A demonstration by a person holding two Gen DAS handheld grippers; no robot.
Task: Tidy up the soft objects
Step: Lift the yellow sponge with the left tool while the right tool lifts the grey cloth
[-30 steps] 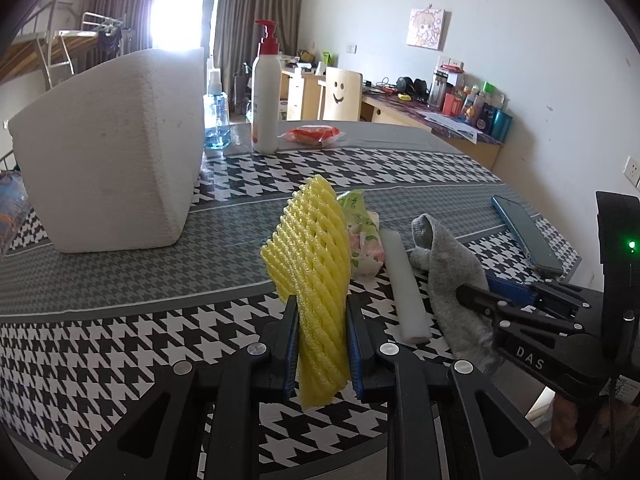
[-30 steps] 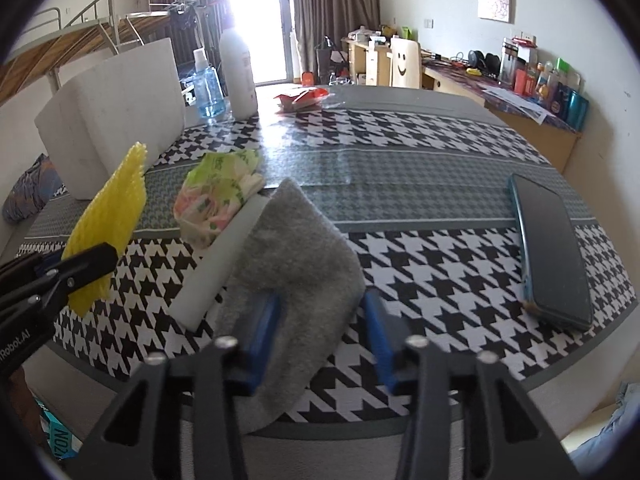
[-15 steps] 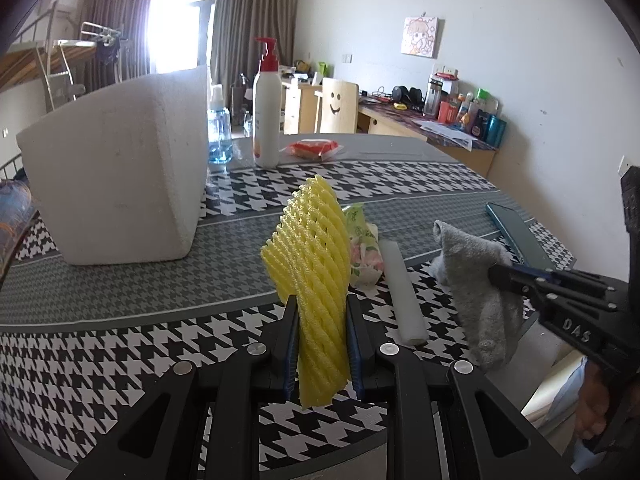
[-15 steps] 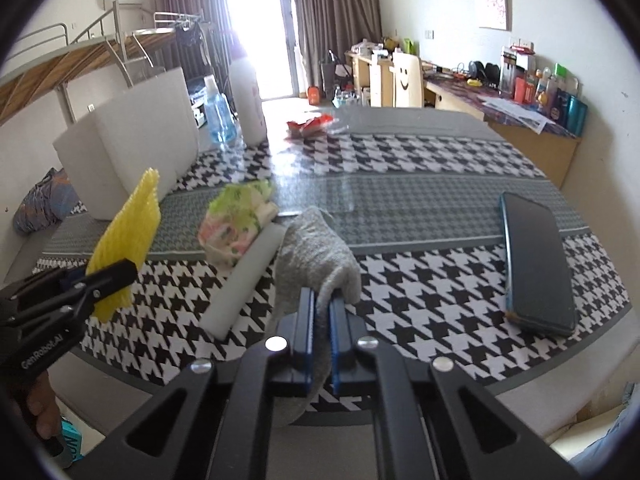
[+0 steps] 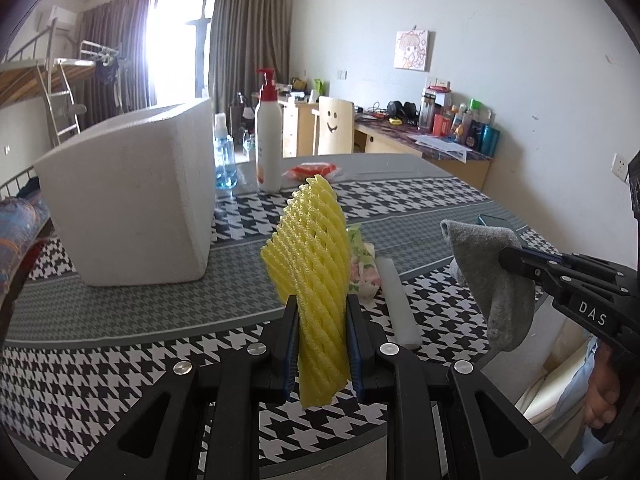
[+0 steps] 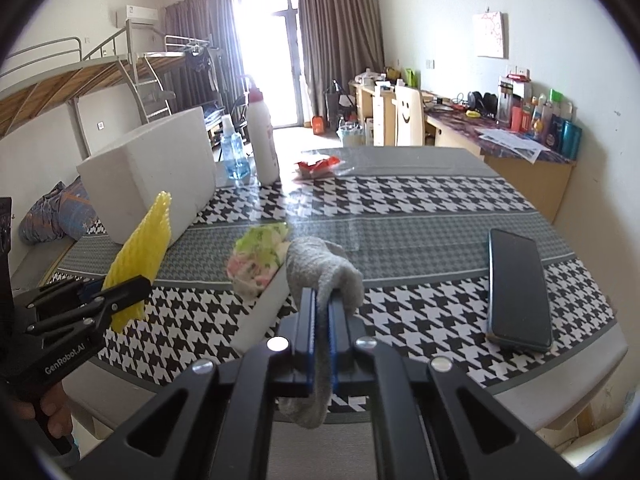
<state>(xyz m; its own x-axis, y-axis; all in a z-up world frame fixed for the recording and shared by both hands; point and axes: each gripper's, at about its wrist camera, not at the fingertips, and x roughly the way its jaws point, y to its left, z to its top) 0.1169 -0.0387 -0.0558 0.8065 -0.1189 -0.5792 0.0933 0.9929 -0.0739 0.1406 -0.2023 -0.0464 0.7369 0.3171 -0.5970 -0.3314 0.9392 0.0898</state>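
My left gripper point(image 5: 322, 312) is shut on a yellow foam net sleeve point(image 5: 312, 264) and holds it upright above the table's near edge; the sleeve also shows at the left of the right wrist view point(image 6: 138, 264). My right gripper point(image 6: 322, 300) is shut on a grey sock point(image 6: 324, 264), lifted off the table and hanging down; it shows at the right of the left wrist view point(image 5: 492, 276). A floral cloth bundle point(image 6: 260, 256) and a white foam stick point(image 5: 396, 300) lie on the table between the grippers.
A large white foam box point(image 5: 128, 200) stands at the left of the houndstooth table point(image 6: 420, 208). Behind it are a blue spray bottle point(image 5: 223, 160), a white pump bottle point(image 5: 268, 148) and a red packet point(image 5: 314, 170). A dark phone point(image 6: 518, 288) lies at the right.
My right gripper closed on the grey sock and lifted it off the table. Both grippers rose a little. The left gripper kept hold of the yellow sleeve.
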